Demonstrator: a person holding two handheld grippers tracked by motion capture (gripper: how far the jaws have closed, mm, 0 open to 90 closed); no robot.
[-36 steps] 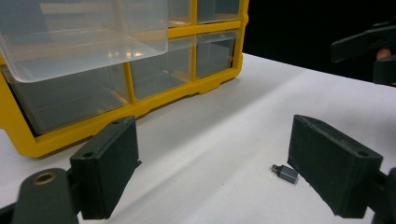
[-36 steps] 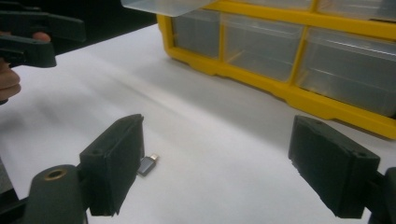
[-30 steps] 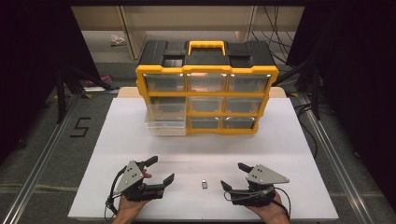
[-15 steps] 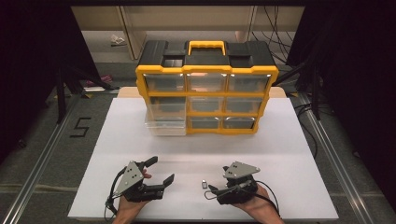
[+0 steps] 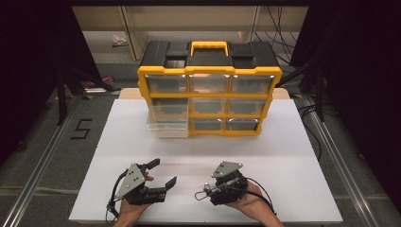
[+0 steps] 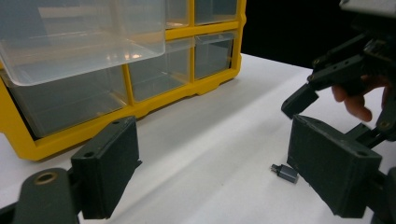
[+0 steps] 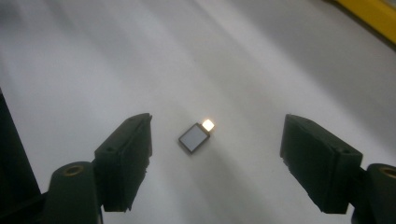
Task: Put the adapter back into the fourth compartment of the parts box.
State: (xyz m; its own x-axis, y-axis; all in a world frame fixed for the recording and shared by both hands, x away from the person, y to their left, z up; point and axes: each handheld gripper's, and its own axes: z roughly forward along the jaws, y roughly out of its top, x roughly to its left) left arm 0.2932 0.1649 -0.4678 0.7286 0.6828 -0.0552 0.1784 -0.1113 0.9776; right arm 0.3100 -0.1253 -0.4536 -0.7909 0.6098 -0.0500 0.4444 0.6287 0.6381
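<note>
In the past second I've swung my right gripper (image 5: 202, 193) in from the right side until its spread jaws bracket the small grey metal adapter with a shiny plug end (image 7: 195, 137), which lies flat on the board between them, untouched. I judge a pinch comes next. My left gripper (image 5: 163, 174) waits beside it, jaws wide, holding nothing. Ahead of both grippers stands the yellow-and-black plastic drawer organiser (image 5: 208, 90), one clear drawer (image 5: 166, 123) pulled out. The white matte tabletop (image 5: 283, 156) is bare around us; dark curtains close the room.
</note>
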